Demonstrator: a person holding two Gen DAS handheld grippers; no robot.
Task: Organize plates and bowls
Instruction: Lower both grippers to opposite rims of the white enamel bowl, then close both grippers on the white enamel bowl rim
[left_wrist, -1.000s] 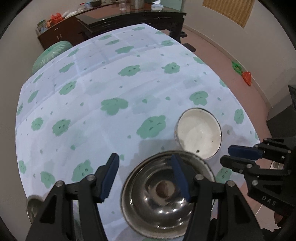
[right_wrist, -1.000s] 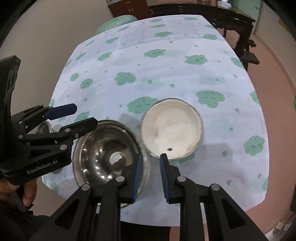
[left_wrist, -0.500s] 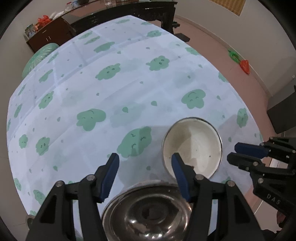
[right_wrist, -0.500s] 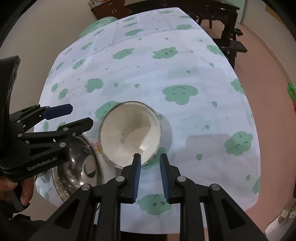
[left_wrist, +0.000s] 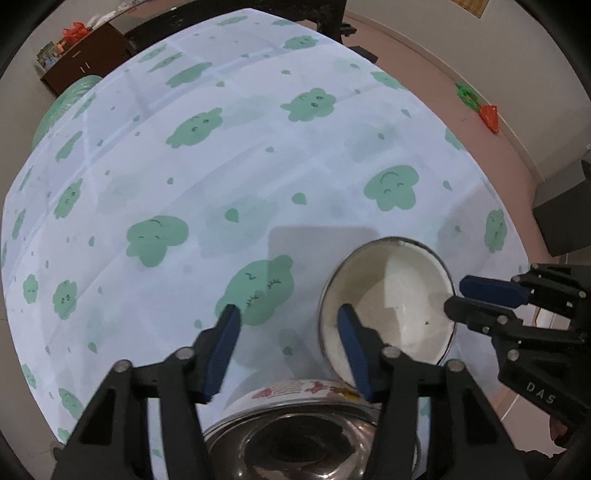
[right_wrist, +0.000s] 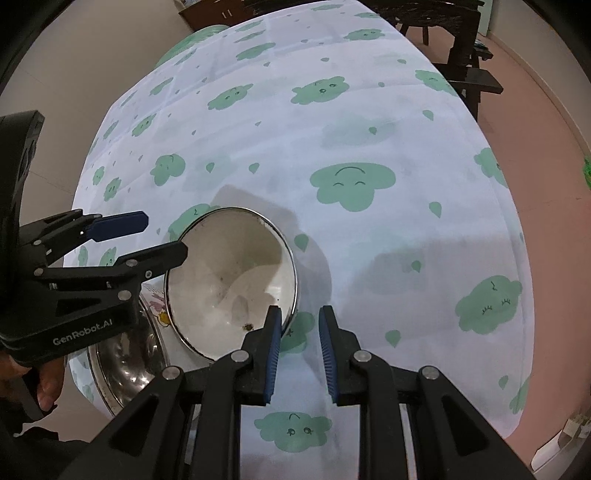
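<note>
A white bowl (left_wrist: 399, 295) (right_wrist: 229, 277) with a metal rim is tipped up on edge, its opening toward both cameras. My right gripper (right_wrist: 300, 314) (left_wrist: 456, 295) is shut on its near rim. A steel bowl (left_wrist: 303, 443) (right_wrist: 122, 354) with a flower print on its outer wall sits beside and below it. My left gripper (left_wrist: 288, 314) (right_wrist: 164, 236) hangs over the steel bowl's far wall. Its jaws are closing with only cloth and that wall between them. Its right finger overlaps the white bowl's left rim; I cannot tell whether they touch.
A pale tablecloth (left_wrist: 258, 147) with green clouds covers the round table. A dark cabinet (left_wrist: 88, 51) and dark chairs (right_wrist: 465, 48) stand beyond its far edge. An orange toy (left_wrist: 487, 114) lies on the pink floor. A person's hand (right_wrist: 48, 384) holds the left gripper.
The white bowl went from lying flat to tipped up and shifted toward the steel bowl. Both grippers came lower and forward. The steel bowl slid to the left view's bottom edge. The left jaws narrowed.
</note>
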